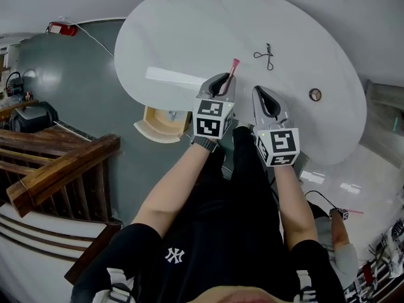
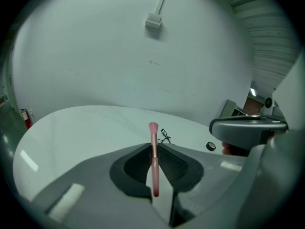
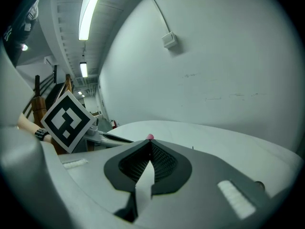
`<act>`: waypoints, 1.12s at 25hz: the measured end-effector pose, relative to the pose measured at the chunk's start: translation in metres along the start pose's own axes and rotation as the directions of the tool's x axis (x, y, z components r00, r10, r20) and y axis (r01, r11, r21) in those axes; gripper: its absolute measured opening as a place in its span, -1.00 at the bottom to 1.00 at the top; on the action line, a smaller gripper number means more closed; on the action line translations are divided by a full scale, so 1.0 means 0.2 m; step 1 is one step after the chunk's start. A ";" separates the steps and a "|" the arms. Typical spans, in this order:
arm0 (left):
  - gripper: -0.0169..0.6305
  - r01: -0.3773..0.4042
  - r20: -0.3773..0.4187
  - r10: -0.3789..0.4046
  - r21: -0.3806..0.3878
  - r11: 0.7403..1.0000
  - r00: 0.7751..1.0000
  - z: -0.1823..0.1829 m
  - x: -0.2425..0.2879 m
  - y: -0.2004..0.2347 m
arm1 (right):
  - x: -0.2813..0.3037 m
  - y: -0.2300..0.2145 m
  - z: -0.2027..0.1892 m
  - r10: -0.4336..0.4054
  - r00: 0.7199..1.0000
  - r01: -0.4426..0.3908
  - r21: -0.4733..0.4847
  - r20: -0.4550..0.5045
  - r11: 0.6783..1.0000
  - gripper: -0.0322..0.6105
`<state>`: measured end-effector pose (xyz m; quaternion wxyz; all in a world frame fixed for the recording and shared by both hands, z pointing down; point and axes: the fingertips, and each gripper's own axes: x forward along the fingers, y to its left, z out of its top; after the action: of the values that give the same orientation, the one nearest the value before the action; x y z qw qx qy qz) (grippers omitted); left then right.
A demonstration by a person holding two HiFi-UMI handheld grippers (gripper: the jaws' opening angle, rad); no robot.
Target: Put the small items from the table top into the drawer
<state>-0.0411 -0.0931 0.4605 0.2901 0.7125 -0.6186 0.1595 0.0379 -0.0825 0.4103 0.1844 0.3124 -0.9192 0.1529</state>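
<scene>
left claw (image 1: 221,84) is gripping the pink brush (image 1: 232,71) over the counter's (image 1: 189,30) near edge. The brush axis is running along the jaws, bristles pointing away from the person. The open drawer (image 1: 151,131) is sitting down-left of it, on that hand's side. right claw (image 1: 265,100) is staying out of it, clenched and empty.

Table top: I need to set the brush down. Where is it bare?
Bare: the far left of the table, beyond the white strip, and the stretch between the black wire clip and the small round item. The left gripper and right gripper crowd the near edge.
</scene>
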 end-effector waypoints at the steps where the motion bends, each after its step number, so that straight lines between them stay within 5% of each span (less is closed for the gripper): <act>1: -0.81 0.002 0.006 -0.002 0.001 1.000 1.000 0.00 -0.04 0.00 | -0.01 0.03 0.01 0.000 1.000 0.000 -0.002 0.003 1.000 -0.83; 28: -0.81 -0.101 0.127 0.111 -0.082 0.992 0.986 -0.24 -0.86 0.38 | 0.01 0.93 -0.01 0.165 0.986 -0.161 -0.113 0.024 0.980 -0.83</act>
<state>-0.1408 0.0665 0.4145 0.2667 0.6762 -0.6788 0.1043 -0.0804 0.0584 0.3817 0.1730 0.2280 -0.9517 0.1111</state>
